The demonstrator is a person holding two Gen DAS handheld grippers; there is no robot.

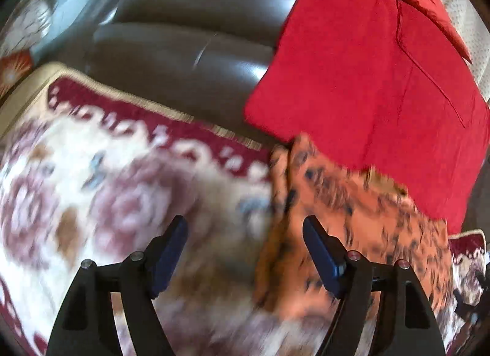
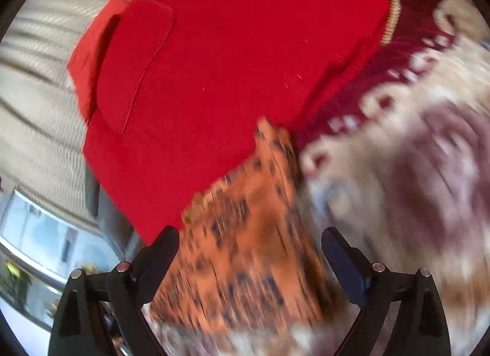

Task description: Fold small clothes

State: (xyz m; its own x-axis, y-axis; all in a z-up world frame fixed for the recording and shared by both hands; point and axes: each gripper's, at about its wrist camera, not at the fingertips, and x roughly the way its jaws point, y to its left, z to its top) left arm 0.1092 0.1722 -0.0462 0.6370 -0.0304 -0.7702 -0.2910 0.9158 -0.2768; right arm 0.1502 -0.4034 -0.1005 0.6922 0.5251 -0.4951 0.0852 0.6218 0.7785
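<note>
- The orange, dark-spotted fabric garment [image 1: 352, 218] lies folded on the floral red-and-cream blanket [image 1: 92, 172], its far edge touching the flat red folded garment [image 2: 229, 65].
- The left gripper [image 1: 245, 233] and right gripper [image 2: 249, 244] both stand wide open, holding nothing.
- Judgement: a fold looks just released; next comes either squaring the orange piece or fetching another garment.

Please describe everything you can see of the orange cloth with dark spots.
The orange cloth is a soft patterned fabric, orange with small dark marks, blurred in both views. It seems folded, with a layered edge on one side. It lies flat on the floral rug, and its far end overlaps or meets the red garment; which lies on top I cannot tell. Neither gripper's open fingers grip it.
</note>
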